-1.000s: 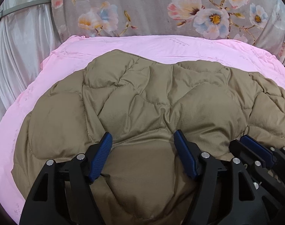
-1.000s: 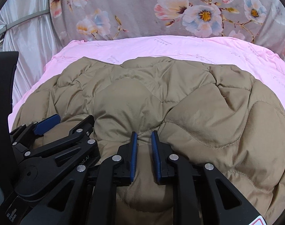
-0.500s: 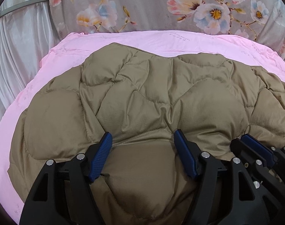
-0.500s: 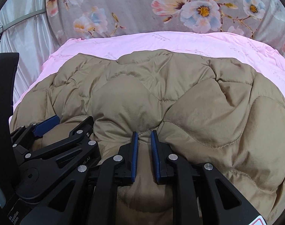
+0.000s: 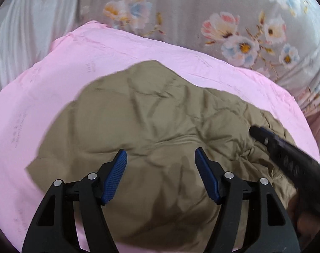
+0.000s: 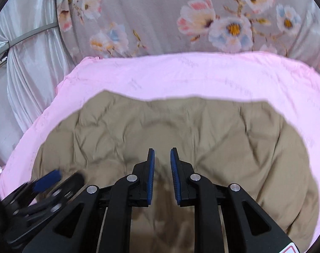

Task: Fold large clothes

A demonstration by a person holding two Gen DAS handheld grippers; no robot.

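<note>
A tan quilted puffer jacket (image 5: 160,126) lies bunched on a pink sheet (image 5: 54,84); it also shows in the right wrist view (image 6: 202,137). My left gripper (image 5: 161,158) is open and hovers above the jacket, nothing between its blue pads. My right gripper (image 6: 162,154) has its jaws a narrow gap apart above the jacket, and I see no fabric between them. The right gripper shows blurred at the right of the left wrist view (image 5: 286,154). The left gripper shows blurred at the lower left of the right wrist view (image 6: 46,181).
The pink sheet (image 6: 181,73) covers the bed around the jacket. A grey floral fabric (image 6: 181,21) stands behind the bed. A white satin curtain (image 6: 27,73) hangs at the left.
Both grippers have lifted up and back from the jacket, so more pink sheet shows around it. The right jaws have parted slightly. The jacket looks flatter and smaller in view.
</note>
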